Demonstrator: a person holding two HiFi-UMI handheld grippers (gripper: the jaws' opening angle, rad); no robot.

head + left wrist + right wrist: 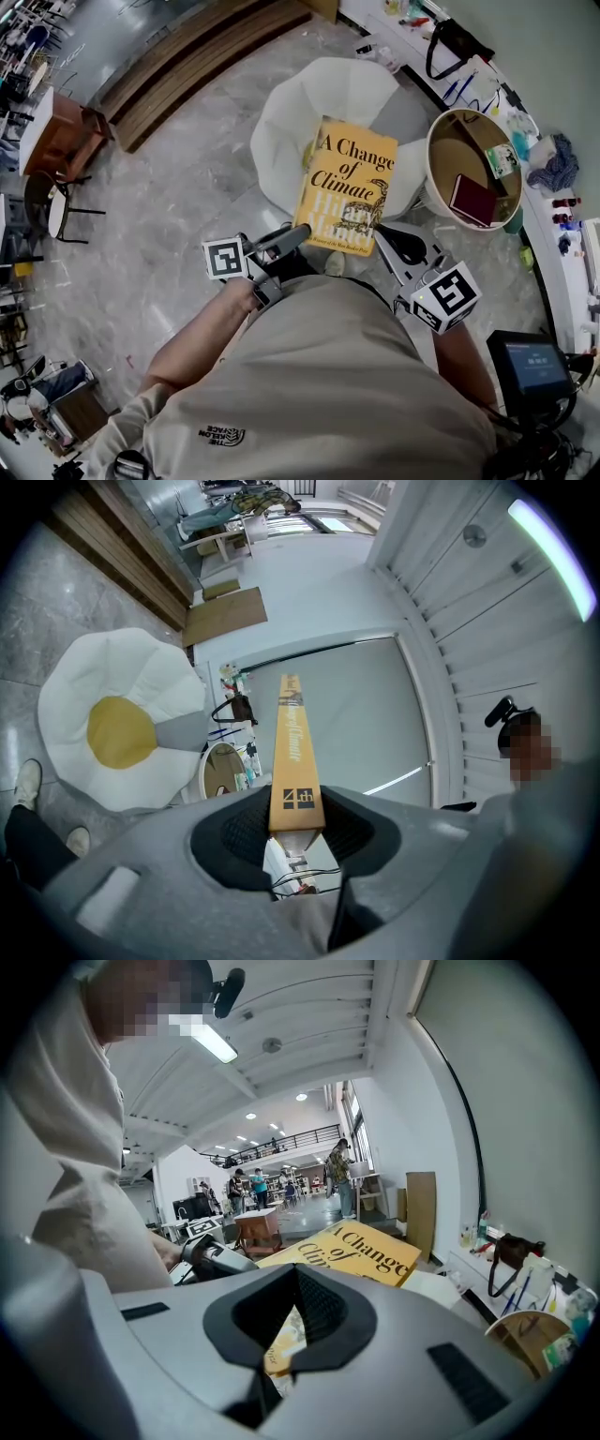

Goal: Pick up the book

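Note:
A yellow book (347,183) titled "A Change of Climate" hangs in the air in front of the person, cover up, over a white cushion. My left gripper (296,232) is shut on the book's lower left edge. In the left gripper view the book's spine (292,752) runs straight out from between the dark pads of that gripper (295,832). My right gripper (398,246) hovers just off the book's lower right corner. In the right gripper view the cover (361,1252) shows beyond the jaws of the right gripper (295,1321), which stand apart and press on nothing.
A white egg-shaped cushion (309,103) with a yellow centre (120,731) lies on the marble floor under the book. To the right stands a round bin (441,183) holding a dark red book (472,200). A cluttered counter (548,141) runs along the right wall; wooden steps (187,56) lie at the far left.

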